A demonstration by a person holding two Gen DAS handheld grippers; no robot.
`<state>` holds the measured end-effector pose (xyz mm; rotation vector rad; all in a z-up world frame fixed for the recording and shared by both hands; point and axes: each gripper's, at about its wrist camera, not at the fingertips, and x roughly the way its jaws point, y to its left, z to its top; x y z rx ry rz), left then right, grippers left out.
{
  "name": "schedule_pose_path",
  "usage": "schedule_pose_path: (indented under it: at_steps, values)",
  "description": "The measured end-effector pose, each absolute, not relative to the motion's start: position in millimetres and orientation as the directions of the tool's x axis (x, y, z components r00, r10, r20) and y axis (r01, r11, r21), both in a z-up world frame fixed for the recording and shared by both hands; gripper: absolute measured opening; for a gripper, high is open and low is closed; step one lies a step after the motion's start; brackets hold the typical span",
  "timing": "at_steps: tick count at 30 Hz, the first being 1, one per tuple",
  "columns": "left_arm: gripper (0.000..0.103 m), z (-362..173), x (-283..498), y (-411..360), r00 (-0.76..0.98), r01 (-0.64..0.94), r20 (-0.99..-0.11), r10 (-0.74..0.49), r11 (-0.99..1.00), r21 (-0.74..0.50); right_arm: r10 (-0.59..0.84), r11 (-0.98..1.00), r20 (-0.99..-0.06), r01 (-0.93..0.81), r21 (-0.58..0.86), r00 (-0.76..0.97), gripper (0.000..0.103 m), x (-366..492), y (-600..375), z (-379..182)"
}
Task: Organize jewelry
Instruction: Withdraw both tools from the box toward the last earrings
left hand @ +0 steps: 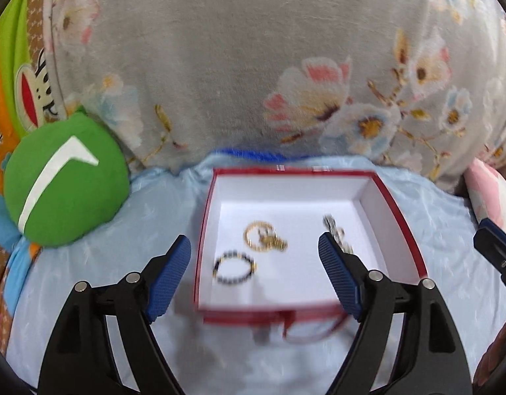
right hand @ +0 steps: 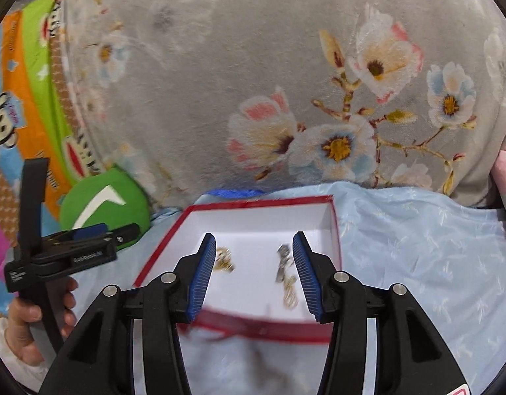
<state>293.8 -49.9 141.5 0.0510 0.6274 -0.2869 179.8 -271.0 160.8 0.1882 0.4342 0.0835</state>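
A red box with a white inside (left hand: 398, 210) lies on light blue cloth; it also shows in the right wrist view (right hand: 333, 227). In it lie a gold ring chain (left hand: 264, 235), a dark beaded bracelet (left hand: 235, 265) and a silver chain (left hand: 337, 233), which the right wrist view (right hand: 286, 273) shows too, with the gold piece (right hand: 225, 260). My left gripper (left hand: 254, 251) is open and empty above the box's near left corner. My right gripper (right hand: 254, 247) is open and empty over the box's near edge.
A grey floral blanket (left hand: 220, 65) rises behind the box. A green round cushion (left hand: 65, 181) lies to the left, with a colourful cartoon fabric (left hand: 12, 75) behind. A pink cushion (left hand: 490, 187) is at the right. Blue cloth (right hand: 417, 247) spreads right of the box.
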Motion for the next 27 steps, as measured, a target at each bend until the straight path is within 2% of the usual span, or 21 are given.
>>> schedule_pose_path:
  at_steps: [6,10,16,20,27]
  values:
    - [0.077,103.7,227.9,-14.4,0.704,0.266,-0.673,-0.227,0.963,-0.046,0.169,0.984,-0.476,-0.115,0.139,0.863,0.048,100.0,-225.8,132.5]
    - [0.077,67.0,198.6,7.2,0.636,0.235,-0.743,-0.207,0.970,-0.069,0.207,0.977,-0.572,-0.134,0.168,0.794,0.048,65.3,-201.6,85.3]
    - [0.076,2.5,176.6,22.9,0.520,0.189,-0.834,-0.185,0.977,-0.099,0.232,0.971,-0.717,-0.111,0.213,0.657,0.048,59.7,-178.3,6.0]
    - [0.075,-20.3,168.2,19.8,0.494,0.192,-0.853,-0.168,0.978,-0.081,0.199,0.979,-0.761,-0.081,0.189,0.617,0.047,66.5,-168.5,-18.8]
    - [0.075,-35.3,160.5,6.4,0.532,0.215,-0.838,-0.125,0.976,-0.009,0.144,0.988,-0.773,-0.049,0.146,0.617,0.046,76.2,-161.6,-26.0]
